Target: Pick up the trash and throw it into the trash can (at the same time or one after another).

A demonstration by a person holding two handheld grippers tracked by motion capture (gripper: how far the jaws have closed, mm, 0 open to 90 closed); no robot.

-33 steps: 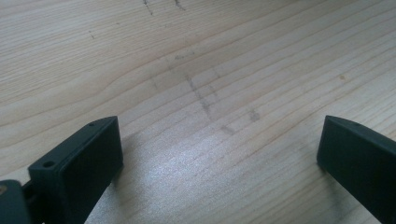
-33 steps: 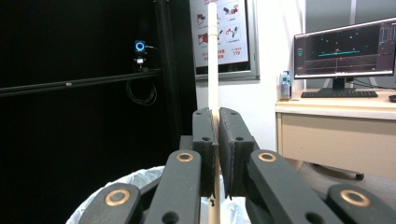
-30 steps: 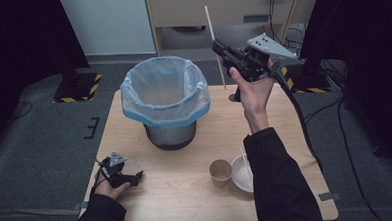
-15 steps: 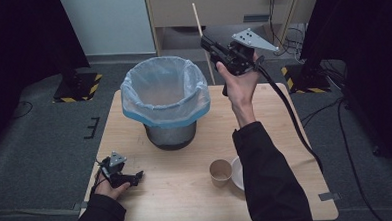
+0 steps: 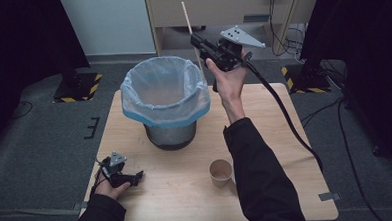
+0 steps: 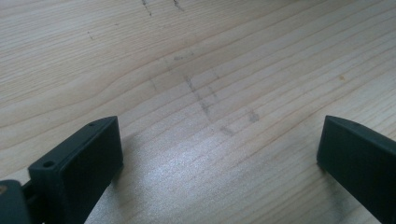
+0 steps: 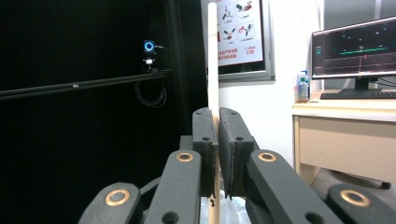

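While my right gripper (image 5: 199, 42) pinches the wooden stick (image 5: 188, 21) upright between closed jaws, it has moved left to the bin's (image 5: 164, 94) far rim; my left gripper (image 5: 132, 177) rests wide apart on the table (image 5: 286, 151).

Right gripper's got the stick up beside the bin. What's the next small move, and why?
Probably carry the right gripper a little further left, over the bin's open mouth, before letting go. Its jaws are shut on the wooden stick, and in the high view the stick stands just past the bag-lined rim, not above the opening. The left gripper rests open on the table.
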